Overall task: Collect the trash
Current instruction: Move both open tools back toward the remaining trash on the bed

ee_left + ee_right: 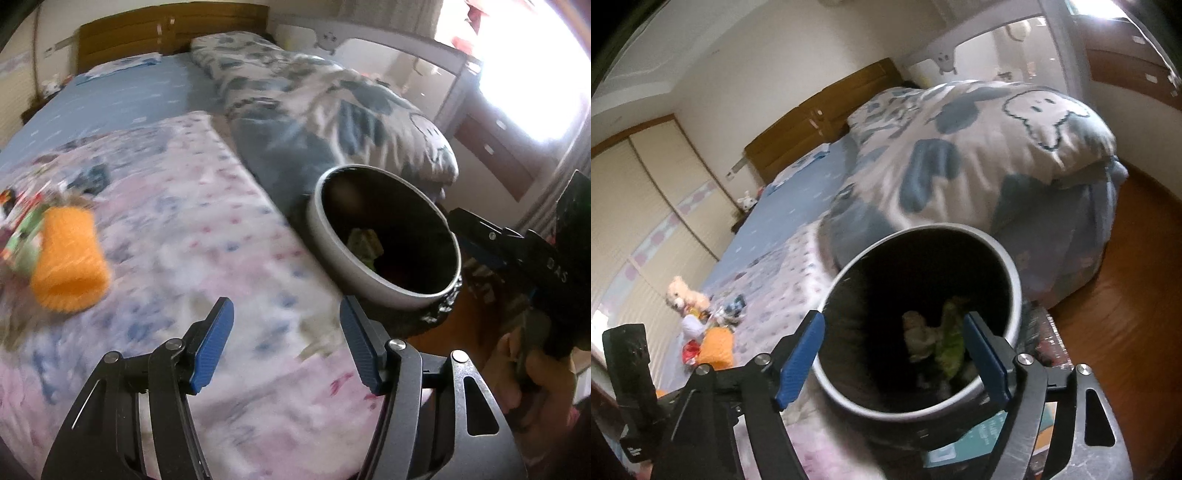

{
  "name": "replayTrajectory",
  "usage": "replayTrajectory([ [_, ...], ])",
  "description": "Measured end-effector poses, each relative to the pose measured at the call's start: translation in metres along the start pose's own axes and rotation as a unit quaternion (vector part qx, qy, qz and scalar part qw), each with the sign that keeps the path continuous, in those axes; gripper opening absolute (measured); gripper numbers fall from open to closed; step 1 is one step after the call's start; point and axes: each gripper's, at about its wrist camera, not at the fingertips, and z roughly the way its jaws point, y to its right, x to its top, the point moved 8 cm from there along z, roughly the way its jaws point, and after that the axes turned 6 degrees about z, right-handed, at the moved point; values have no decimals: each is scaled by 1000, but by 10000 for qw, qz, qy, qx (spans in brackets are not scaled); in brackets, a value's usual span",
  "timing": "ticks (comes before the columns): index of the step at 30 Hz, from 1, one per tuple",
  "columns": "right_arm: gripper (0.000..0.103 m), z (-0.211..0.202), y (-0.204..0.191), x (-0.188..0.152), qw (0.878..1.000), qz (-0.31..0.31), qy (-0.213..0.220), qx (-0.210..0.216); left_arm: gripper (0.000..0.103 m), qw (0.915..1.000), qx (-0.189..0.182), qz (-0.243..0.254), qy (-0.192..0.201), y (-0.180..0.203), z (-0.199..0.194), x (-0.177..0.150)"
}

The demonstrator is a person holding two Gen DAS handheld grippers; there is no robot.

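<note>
You are holding two grippers over a bed [177,206] covered with a pale pink and blue spotted blanket. Your left gripper [286,343] has its blue-padded fingers [214,343] spread apart with nothing between them, only blanket beyond. Ahead of these fingers and to their right stands a round trash bin [328,236] with a pale rim and dark inside, at the edge of the bed; crumpled green and pale trash [364,240] lies at its bottom. Far off to the left of the left fingers sits an orange ribbed object [68,266], touching a heap of colourful wrappers [22,236] behind it. Your right gripper [894,356] also has its fingers [799,356] apart and gripping nothing; they stand on either side of the bin's near rim [871,406] in the view, the mouth open just beyond them, the same green trash [951,343] visible inside. Well to the left of the right fingers a small plush toy [683,295] sits among the wrappers. A folded quilt [979,158] with blue cartoon shapes lies beyond the bin. Your right hand [535,376] shows at the lower right of the left view.
</note>
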Motion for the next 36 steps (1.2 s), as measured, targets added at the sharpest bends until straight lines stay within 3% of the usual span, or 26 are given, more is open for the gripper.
replayTrajectory([
  [12,80,20,-71,-47,9975,-360,-429,435,61,9965,494,-654,169,-78,-39,-41],
  [23,80,43,-130,-89,9910,-734,-848,734,61,9880,876,-1250,255,-147,-67,-72],
  [36,80,69,-182,-125,9831,-1013,-1180,962,61,9802,1213,-1549,236,-196,-78,-94],
])
